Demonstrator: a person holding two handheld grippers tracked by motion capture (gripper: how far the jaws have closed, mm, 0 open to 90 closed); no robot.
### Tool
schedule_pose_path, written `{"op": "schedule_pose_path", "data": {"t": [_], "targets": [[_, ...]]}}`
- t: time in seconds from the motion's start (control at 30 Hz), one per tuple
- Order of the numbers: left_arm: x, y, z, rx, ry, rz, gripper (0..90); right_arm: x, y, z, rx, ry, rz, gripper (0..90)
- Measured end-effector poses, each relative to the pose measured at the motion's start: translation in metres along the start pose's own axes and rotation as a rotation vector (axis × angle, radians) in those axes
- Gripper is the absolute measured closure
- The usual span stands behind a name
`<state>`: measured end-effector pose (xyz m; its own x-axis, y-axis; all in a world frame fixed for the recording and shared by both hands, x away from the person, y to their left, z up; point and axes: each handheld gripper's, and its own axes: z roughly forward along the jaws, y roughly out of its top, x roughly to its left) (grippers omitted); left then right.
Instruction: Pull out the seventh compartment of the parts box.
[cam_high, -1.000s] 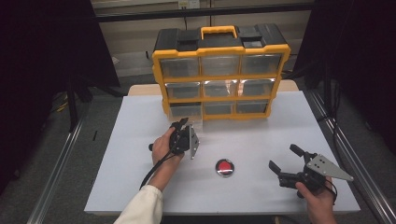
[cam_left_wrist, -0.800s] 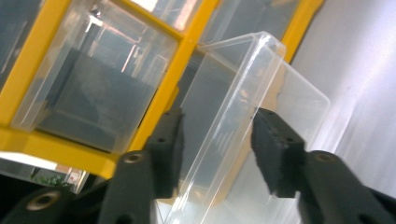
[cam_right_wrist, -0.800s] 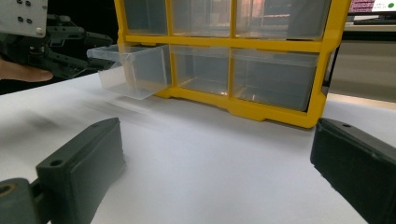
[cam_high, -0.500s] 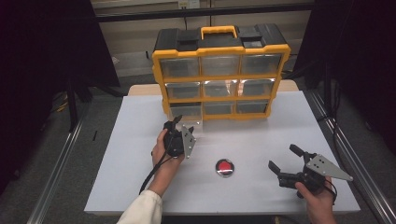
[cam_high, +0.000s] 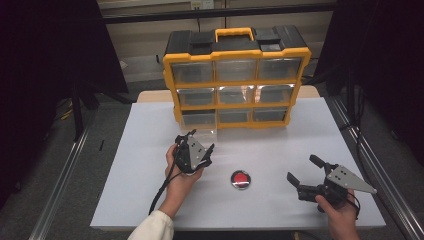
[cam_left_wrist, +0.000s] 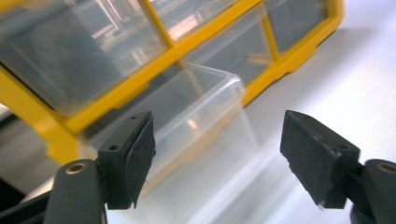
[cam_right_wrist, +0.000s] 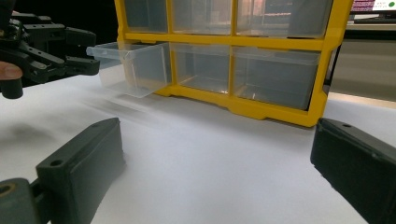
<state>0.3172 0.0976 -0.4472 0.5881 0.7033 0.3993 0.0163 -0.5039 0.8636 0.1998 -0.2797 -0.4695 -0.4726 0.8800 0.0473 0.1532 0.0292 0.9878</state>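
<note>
Drawer (cam_right_wrist: 133, 67) pulled out, left gripper (cam_high: 196, 142) near, spread, bare table (cam_high: 280, 145) between

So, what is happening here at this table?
A person holds a tool in each hand at a white table. A yellow organizer with clear drawers stands at the far side. Its bottom left drawer is pulled partly out, and the left tool sits open just in front of it, not gripping it. The right tool rests open near the right edge, holding nothing. A small red disc lies on the table between the two hands.
</note>
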Motion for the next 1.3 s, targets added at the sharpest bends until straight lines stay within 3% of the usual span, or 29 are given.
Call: {"op": "schedule_pose_path", "data": {"t": [0.1, 0.23, 0.3, 0.5, 0.73, 0.83, 0.87, 0.93, 0.97, 1.03, 1.07, 1.1, 1.17, 1.3], "targets": [[-0.002, -0.002, 0.002, -0.007, -0.044, -0.079, 22.7, 0.0, 0.0, 0.0, 0.001, 0.001, 0.001, 2.0], [-0.003, -0.003, 0.002, -0.006, -0.106, -0.139, 20.4, 0.0, 0.0, 0.001, -0.001, -0.002, 0.004, 2.0], [-0.004, -0.003, 0.003, -0.022, -0.129, -0.191, 18.8, 0.0, 0.0, 0.001, 0.002, -0.001, 0.001, 2.0], [-0.005, -0.003, 0.004, -0.034, -0.207, -0.252, 14.3, 0.0, 0.0, 0.002, 0.001, 0.003, -0.002, 2.0], [-0.009, -0.002, 0.006, -0.052, -0.278, -0.282, 11.3, 0.0, 0.0, 0.001, 0.0, 0.003, 0.0, 2.0], [-0.01, -0.002, 0.006, -0.046, -0.281, -0.296, 9.8, 0.0, 0.0, 0.001, -0.002, 0.004, -0.002, 2.0], [-0.01, -0.002, 0.007, -0.056, -0.308, -0.305, 9.2, 0.0, 0.0, 0.002, -0.002, 0.002, -0.002, 2.0], [-0.012, -0.001, 0.008, -0.06, -0.319, -0.316, 8.3, 0.0, 0.001, 0.001, 0.003, 0.001, -0.005, 2.0], [-0.012, -0.001, 0.007, -0.043, -0.304, -0.309, 7.9, 0.0, 0.001, 0.001, 0.002, 0.002, -0.005, 2.0], [-0.014, -0.001, 0.009, -0.054, -0.358, -0.323, 7.4, 0.0, 0.001, 0.001, 0.003, 0.001, -0.004, 2.0], [-0.016, 0.0, 0.008, -0.036, -0.338, -0.321, 6.7, 0.0, 0.001, 0.001, 0.002, 0.002, -0.004, 2.0], [-0.017, -0.001, 0.01, -0.047, -0.383, -0.342, 6.1, 0.0, 0.001, 0.002, -0.004, -0.004, 0.001, 2.0], [-0.019, 0.0, 0.01, -0.027, -0.375, -0.337, 5.7, 0.0, 0.001, 0.002, 0.0, 0.001, -0.005, 2.0], [-0.021, 0.0, 0.012, -0.022, -0.402, -0.344, 4.8, 0.0, 0.001, 0.001, 0.0, 0.0, -0.005, 2.0]]}}
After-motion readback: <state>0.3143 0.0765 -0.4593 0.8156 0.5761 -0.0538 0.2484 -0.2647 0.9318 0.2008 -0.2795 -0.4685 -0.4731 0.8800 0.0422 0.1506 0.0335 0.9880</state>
